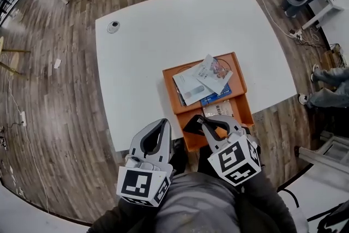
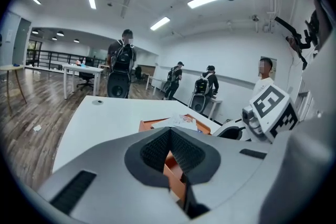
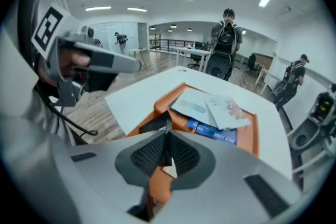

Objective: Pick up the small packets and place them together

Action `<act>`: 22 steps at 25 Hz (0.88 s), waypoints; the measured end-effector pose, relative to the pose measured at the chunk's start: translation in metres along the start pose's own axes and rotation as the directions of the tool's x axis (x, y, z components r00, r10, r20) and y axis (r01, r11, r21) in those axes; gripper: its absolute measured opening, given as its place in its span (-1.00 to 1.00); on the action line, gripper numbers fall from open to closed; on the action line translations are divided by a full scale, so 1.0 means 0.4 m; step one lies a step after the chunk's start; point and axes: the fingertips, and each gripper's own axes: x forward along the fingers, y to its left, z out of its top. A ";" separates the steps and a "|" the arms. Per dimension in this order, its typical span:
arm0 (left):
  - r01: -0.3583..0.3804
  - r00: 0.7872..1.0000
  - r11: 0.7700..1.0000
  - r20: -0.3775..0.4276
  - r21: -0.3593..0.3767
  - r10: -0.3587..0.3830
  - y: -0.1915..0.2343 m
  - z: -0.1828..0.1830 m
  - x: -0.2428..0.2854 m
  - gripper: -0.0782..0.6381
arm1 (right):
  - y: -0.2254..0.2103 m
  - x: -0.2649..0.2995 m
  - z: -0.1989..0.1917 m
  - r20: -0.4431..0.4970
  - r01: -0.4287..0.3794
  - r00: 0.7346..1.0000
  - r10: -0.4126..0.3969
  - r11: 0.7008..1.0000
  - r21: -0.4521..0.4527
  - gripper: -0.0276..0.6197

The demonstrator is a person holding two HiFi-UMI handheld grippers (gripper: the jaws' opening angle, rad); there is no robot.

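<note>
While the left gripper hangs just off the near-left corner of the orange tray, its ribbed dark pads pressed together on nothing, the right gripper is clamped on a thin, flat black packet over that same corner. In the right gripper view the packet stands edge-on, a dark sliver pinched between the pads. The tray is a smooth rectangular box split by a cross wall. Its far compartment holds a loose pile of flat packets: a pale grey one, a white printed one lying askew on it, and a blue one beneath. A brown printed packet lies in the near compartment. Under the tray is a smooth white table with rounded corners.
</note>
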 end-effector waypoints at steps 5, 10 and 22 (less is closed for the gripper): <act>0.034 0.997 0.999 0.067 0.030 -0.036 -0.035 0.062 -0.004 -0.79 | -0.007 -0.090 0.096 0.097 0.042 0.994 -0.039 0.999 -0.025 -0.81; 0.039 0.990 0.998 0.132 0.048 -0.045 -0.036 0.112 -0.010 -0.79 | -0.015 -0.121 0.157 0.158 0.072 0.985 -0.062 0.996 -0.060 -0.81; -0.027 0.991 0.999 0.129 0.045 0.021 -0.014 0.154 0.045 -0.79 | -0.161 -0.117 0.226 0.214 0.084 0.974 -0.074 0.996 -0.039 -0.81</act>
